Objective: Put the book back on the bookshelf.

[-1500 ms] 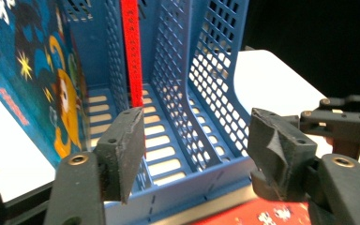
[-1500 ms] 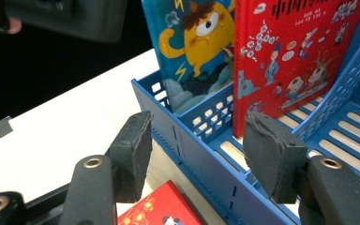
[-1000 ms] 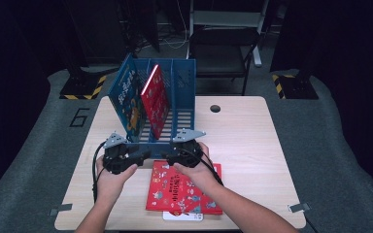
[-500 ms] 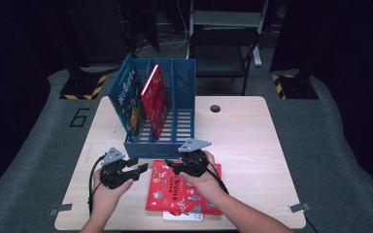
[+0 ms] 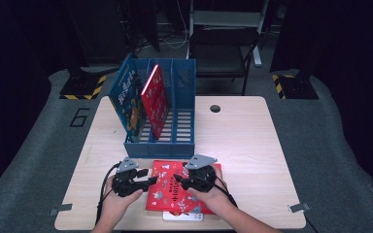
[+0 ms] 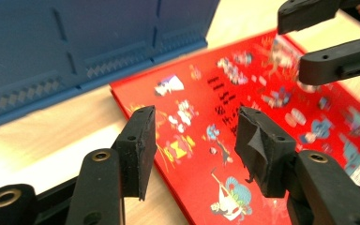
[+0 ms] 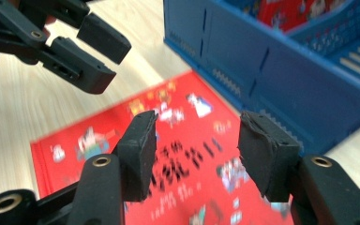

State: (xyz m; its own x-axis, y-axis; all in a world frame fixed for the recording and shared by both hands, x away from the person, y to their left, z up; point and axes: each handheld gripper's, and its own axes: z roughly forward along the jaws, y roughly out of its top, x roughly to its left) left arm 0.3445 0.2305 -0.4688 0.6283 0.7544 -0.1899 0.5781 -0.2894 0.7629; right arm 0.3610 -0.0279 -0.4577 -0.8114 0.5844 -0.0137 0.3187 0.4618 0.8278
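Dark room, grey floor around a light wooden table (image 5: 252, 145). A blue file rack (image 5: 175, 138) is set at the table's far left; a blue book (image 5: 128, 99) and a red book (image 5: 155, 99) are stood leaning in its left compartments, right compartment's contents cannot be told.

A red picture book (image 5: 172, 194) is laid flat at the near edge, just in front of the rack, on top of a white item (image 5: 182, 216) that is mostly covered.

Left gripper (image 5: 145, 182) is held at the book's left edge, jaws partly apart, just been opening a little; in the left gripper view the book's left edge (image 6: 201, 140) is seen through the gap, nothing clamped. Right gripper (image 5: 179, 180) is held over the book's cover, jaws likewise partly apart, cover seen between them (image 7: 192, 159), not gripped. Contact with the cover cannot be told. Both grippers are pointed toward each other, tips near but apart.
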